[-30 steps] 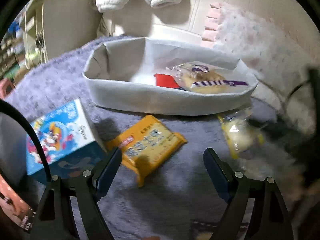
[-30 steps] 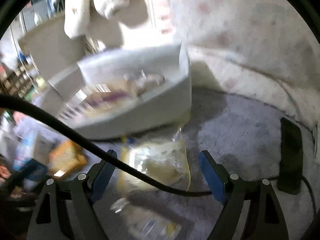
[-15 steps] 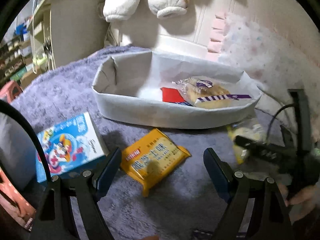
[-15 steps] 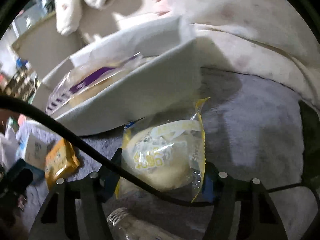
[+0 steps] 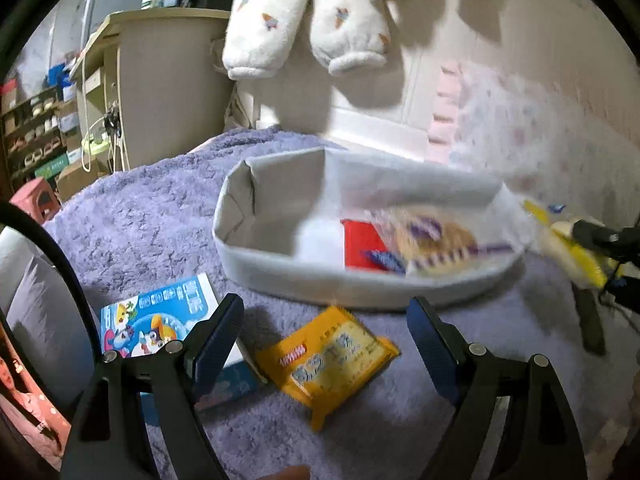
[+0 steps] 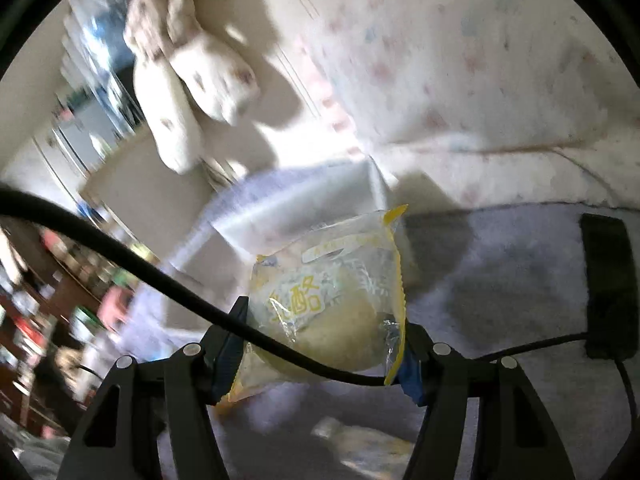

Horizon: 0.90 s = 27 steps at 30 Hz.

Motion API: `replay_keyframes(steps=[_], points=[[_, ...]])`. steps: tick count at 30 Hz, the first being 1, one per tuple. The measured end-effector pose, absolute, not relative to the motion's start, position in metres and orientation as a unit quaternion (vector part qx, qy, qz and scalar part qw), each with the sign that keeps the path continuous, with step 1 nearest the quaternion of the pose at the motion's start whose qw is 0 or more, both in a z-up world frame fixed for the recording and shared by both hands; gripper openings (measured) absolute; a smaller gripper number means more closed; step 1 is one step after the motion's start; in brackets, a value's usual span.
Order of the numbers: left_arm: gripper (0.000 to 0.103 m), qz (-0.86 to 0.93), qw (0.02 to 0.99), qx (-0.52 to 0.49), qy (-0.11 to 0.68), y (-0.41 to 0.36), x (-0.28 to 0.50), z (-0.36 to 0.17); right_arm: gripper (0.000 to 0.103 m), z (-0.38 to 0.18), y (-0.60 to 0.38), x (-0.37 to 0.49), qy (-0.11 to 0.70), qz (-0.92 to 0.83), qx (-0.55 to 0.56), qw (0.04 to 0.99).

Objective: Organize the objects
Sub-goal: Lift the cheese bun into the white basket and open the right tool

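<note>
My right gripper [image 6: 324,320] is closing, and its pads press both sides of a clear, yellow-edged bread packet [image 6: 332,292]. The packet hangs off the purple blanket [image 6: 500,248]. In the left wrist view it [image 5: 568,248] is a blur beside the right end of the white fabric basket [image 5: 280,272]. A red packet [image 5: 360,244] and a purple-striped bread bag [image 5: 436,240] lie inside the basket. My left gripper [image 5: 325,320] is open and holds nothing. Just beyond its fingers lies a yellow biscuit packet [image 5: 328,360], and a blue cartoon box [image 5: 160,324] lies by the left finger.
White fluffy trouser legs [image 5: 304,20] hang over the far wall. A beige cabinet [image 5: 168,88] stands at the back left, with a pink stool [image 5: 34,200] lower left. A black power strip [image 6: 608,280] with its cord lies on the blanket at the right.
The right gripper closed on the bread packet and lifted it off the blanket, up beside the basket's right end. The left gripper rose slightly and tilted up, still open.
</note>
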State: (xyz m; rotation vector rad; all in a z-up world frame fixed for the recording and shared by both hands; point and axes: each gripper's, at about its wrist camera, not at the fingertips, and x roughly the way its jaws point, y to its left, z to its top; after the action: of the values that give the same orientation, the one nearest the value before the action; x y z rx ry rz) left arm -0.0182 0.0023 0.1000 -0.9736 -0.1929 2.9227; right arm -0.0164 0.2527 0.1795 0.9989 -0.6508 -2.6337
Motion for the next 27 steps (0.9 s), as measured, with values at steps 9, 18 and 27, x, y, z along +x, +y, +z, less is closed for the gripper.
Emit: replay_keyframes(steps=[9,18,27], points=[[0.083,0.948,0.002,-0.285,-0.143,-0.039,-0.021,0.112,0.088,0.166,0.175,-0.070,-0.361,-0.850,0.285,0.258],[0.083,0.942,0.012,-0.313,-0.123,-0.037,-0.023,0.107,0.090,0.168,0.197,-0.033,-0.304,-0.900,0.253,0.183],[0.083,0.933,-0.002,-0.351,-0.084,-0.031,-0.020,0.109,0.091,0.157,0.194,-0.031,-0.289,-0.866,0.352,0.208]])
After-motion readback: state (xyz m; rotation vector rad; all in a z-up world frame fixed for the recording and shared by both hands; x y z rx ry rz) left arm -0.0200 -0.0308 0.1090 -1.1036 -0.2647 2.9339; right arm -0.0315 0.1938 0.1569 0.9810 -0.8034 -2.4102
